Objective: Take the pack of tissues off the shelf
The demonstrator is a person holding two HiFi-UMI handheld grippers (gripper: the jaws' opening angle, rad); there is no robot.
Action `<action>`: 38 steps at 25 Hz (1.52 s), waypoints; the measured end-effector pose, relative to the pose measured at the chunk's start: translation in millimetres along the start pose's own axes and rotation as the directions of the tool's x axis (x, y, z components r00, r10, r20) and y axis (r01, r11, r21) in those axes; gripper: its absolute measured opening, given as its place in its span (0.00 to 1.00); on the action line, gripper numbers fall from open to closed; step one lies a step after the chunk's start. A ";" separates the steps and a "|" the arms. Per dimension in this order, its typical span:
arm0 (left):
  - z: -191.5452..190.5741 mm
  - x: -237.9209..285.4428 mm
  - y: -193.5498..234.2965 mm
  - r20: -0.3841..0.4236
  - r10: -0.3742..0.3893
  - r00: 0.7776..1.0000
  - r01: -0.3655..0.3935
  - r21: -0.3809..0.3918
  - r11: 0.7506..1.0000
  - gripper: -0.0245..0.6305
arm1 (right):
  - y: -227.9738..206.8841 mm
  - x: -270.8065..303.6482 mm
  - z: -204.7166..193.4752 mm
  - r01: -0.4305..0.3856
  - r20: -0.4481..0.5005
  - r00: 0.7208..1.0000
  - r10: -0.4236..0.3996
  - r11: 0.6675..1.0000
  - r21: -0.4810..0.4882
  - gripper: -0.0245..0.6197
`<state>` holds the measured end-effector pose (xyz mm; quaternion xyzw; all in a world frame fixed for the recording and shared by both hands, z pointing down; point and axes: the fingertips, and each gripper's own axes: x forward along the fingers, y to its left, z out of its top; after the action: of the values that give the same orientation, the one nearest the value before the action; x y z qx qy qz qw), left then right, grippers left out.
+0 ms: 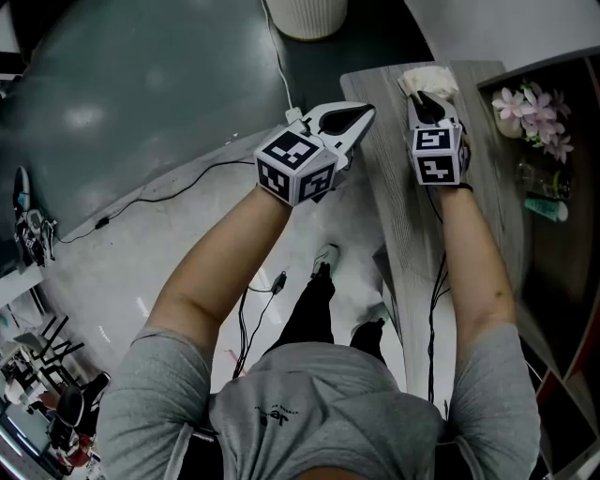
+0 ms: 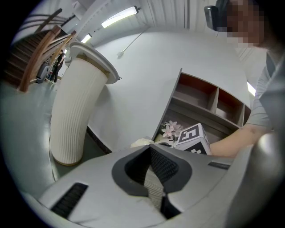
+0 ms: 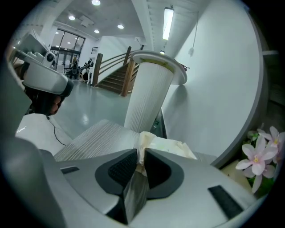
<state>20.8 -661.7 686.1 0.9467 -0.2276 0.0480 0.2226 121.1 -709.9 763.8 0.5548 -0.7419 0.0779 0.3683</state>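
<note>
The pack of tissues (image 1: 429, 79), cream and crumpled, is at the far end of the grey wooden table (image 1: 412, 234), left of the shelf (image 1: 562, 244). My right gripper (image 1: 424, 97) is shut on its near edge. In the right gripper view the wrapper (image 3: 167, 147) is pinched between the dark pads (image 3: 119, 167), with the gripper (image 3: 140, 156) just above the tabletop; whether the pack rests on the table I cannot tell. My left gripper (image 1: 366, 112) hovers left of the table over the floor. Its jaws meet with nothing between them, as the left gripper view (image 2: 150, 149) shows.
A white ribbed bin (image 1: 305, 14) stands on the floor beyond the table, tall in the gripper views (image 3: 147, 98). Pink flowers (image 1: 534, 108) and a teal item (image 1: 546, 208) sit in the shelf to the right. Cables (image 1: 187, 183) trail over the floor on the left.
</note>
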 end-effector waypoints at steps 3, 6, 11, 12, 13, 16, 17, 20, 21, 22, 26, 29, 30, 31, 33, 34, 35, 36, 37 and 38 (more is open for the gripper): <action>-2.1 -1.8 -3.4 -0.002 -0.001 1.000 0.001 0.013 1.000 0.06 | 0.3 -0.2 -2.5 0.006 -0.002 1.000 -0.006 1.000 0.012 0.16; -4.9 -2.9 -5.0 -0.009 -0.001 1.000 0.002 0.020 1.000 0.06 | 0.2 0.1 -3.1 0.009 -0.002 1.000 -0.009 0.999 0.038 0.16; -6.5 -3.0 -7.3 -0.017 0.003 1.000 -0.003 0.019 1.000 0.06 | -0.7 2.0 -4.8 0.012 -0.006 1.000 -0.012 0.998 0.061 0.16; -6.6 -2.7 -9.1 -0.019 0.001 1.000 0.000 0.021 1.000 0.06 | -1.9 2.7 -6.5 0.014 -0.007 1.000 -0.013 0.998 0.067 0.16; -6.6 -2.6 -11.2 -0.021 -0.003 1.000 0.003 0.024 1.000 0.06 | -2.7 2.9 -8.1 0.014 -0.009 1.000 -0.014 0.997 0.076 0.16; -3.3 -4.4 -15.8 -0.021 -0.009 1.000 0.010 0.034 0.999 0.06 | -3.0 1.4 -8.2 0.008 -0.015 1.000 -0.007 0.994 0.107 0.17; -0.6 -5.9 -16.9 -0.018 -0.010 1.000 0.011 0.036 0.999 0.06 | -3.2 1.2 -7.3 0.004 -0.018 1.000 -0.002 0.994 0.114 0.17; 9.3 -10.9 -21.6 -0.005 -0.012 1.000 0.013 0.041 0.999 0.06 | -5.3 -0.7 -3.2 -0.027 -0.035 0.999 0.033 0.989 0.145 0.23; 11.9 -12.3 -23.6 -0.004 -0.014 1.000 0.014 0.046 0.999 0.06 | -6.9 -2.9 0.0 -0.038 -0.033 0.998 0.044 0.987 0.156 0.29; 14.2 -13.5 -25.4 -0.003 -0.015 1.000 0.015 0.050 0.999 0.06 | -9.1 -6.5 4.7 -0.045 -0.024 0.999 0.049 0.986 0.162 0.31; 26.2 -15.5 -34.0 0.009 -0.016 1.000 0.016 0.061 0.998 0.06 | -22.5 -30.5 32.8 -0.032 0.039 0.999 0.026 0.987 0.158 0.32; 39.1 -15.0 -46.1 0.022 -0.029 0.999 0.027 0.073 0.997 0.06 | -33.4 -52.1 52.3 -0.018 0.078 0.997 0.005 0.987 0.161 0.32; 44.2 -14.9 -50.9 0.025 -0.033 0.999 0.031 0.081 0.996 0.06 | -36.6 -59.9 58.3 -0.015 0.090 0.996 0.000 0.987 0.161 0.32; 50.0 -14.8 -55.9 0.029 -0.037 0.999 0.034 0.088 0.996 0.06 | -39.6 -68.2 64.3 -0.013 0.102 0.995 -0.003 0.987 0.162 0.32; 63.7 -14.7 -67.4 0.040 -0.046 0.998 0.042 0.103 0.994 0.06 | -46.2 -87.3 76.4 -0.008 0.128 0.992 -0.014 0.986 0.167 0.32; 71.4 -14.8 -74.0 0.046 -0.051 0.998 0.046 0.111 0.993 0.06 | -50.0 -98.1 82.7 -0.003 0.143 0.989 -0.022 0.985 0.170 0.31; 79.6 -15.1 -81.2 0.052 -0.057 0.997 0.050 0.120 0.992 0.06 | -54.0 -109.9 89.3 0.004 0.160 0.987 -0.032 0.985 0.172 0.28; 88.0 -15.5 -89.0 0.057 -0.063 0.996 0.055 0.130 0.990 0.06 | -58.0 -122.4 95.9 0.010 0.175 0.984 -0.041 0.985 0.174 0.26; 96.5 -16.3 -97.3 0.062 -0.069 0.996 0.060 0.139 0.988 0.06 | -62.1 -135.7 102.5 0.015 0.191 0.980 -0.049 0.984 0.176 0.24; 105.2 -17.7 -105.9 0.067 -0.074 0.995 0.064 0.149 0.987 0.06 | -66.2 -149.7 109.0 0.018 0.208 0.977 -0.056 0.984 0.180 0.22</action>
<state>51.8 -616.7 546.1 0.9690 -0.1984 0.0226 0.1457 146.2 -677.0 571.6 0.6042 -0.7566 0.0768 0.2378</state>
